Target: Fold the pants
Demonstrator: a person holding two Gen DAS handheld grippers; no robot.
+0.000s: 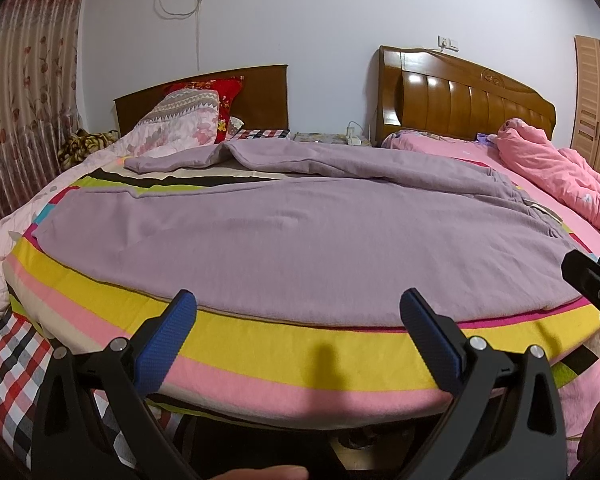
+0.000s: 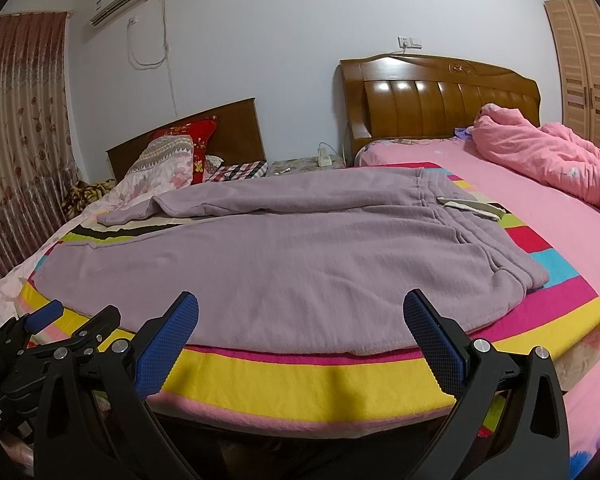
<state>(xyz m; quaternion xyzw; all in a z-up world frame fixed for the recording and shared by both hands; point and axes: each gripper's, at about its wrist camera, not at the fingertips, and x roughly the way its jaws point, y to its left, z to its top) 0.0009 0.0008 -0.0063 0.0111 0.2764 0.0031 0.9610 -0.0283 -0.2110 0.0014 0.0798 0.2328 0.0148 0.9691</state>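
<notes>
Lilac fleece pants [image 1: 300,240] spread flat on a striped blanket [image 1: 300,344] over the bed, waistband [image 2: 452,208] toward the right edge, legs running to the left edge, far leg's cuff [image 1: 140,164] bent back near the floral pillow [image 1: 180,120]. Left hand-held gripper [image 1: 298,316] spread wide, holding nothing, poised at the blanket's near edge just short of the pants. Right hand-held gripper [image 2: 300,316] likewise wide apart and empty, at the same near edge. Pink quilt [image 2: 560,160] bunched at the far right.
</notes>
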